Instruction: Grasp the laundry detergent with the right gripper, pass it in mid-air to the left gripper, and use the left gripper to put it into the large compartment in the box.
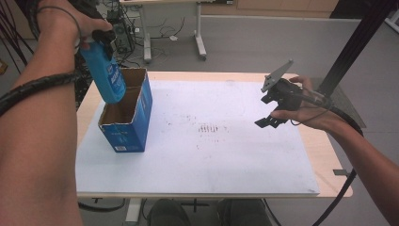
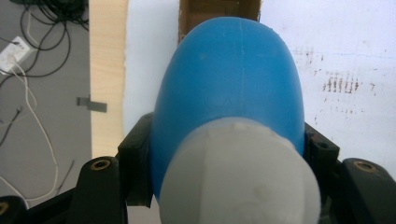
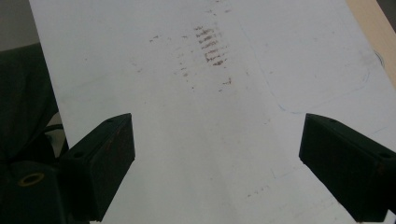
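Left gripper (image 1: 101, 40) clamped on bottle (image 1: 107, 75) near cap, over left box (image 1: 136, 117); probably rigid, slippery plastic. Right gripper (image 1: 273, 120) wide, empty.

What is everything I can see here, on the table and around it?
Bottle: one, blue with a pale cap, held tilted over the open box.
Box: one, blue cardboard, open top, on the table's left side.
Mat: one, white with dark smudges, covering most of the table.
Table: one, light wood, edges showing round the mat.
Desks and cables: several, on the grey floor behind.
Left gripper: one, black, shut on the bottle.
Right gripper: one, black, open, above the mat's right side.
Forearms: two, entering from below.
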Demonstrator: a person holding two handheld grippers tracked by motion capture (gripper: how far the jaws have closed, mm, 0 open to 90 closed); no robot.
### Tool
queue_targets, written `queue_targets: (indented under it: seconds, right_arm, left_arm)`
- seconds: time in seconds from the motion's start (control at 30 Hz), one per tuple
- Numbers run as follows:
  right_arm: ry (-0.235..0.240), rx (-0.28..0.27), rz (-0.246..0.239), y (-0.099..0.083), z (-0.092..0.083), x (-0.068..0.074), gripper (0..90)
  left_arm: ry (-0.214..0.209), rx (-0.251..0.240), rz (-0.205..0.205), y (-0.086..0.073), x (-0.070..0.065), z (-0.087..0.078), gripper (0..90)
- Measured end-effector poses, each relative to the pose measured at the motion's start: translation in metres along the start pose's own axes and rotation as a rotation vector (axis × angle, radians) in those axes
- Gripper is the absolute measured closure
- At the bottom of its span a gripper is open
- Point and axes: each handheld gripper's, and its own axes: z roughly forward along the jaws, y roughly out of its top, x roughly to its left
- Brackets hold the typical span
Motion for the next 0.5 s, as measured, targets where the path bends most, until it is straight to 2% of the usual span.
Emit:
queue_targets:
  seconds: [0.27, 0.5]
  right_arm:
    - [0.001, 0.005, 0.004, -0.001, 0.002, 0.0, 10.5]
    - [0.006, 0.011, 0.001, -0.001, 0.005, 0.001, 10.6]
  left_arm:
    - [0.015, 0.016, 0.013, 0.001, -0.002, 0.032, 37.2]
    - [0.006, 0.03, 0.021, 0.001, -0.004, 0.064, 37.2]
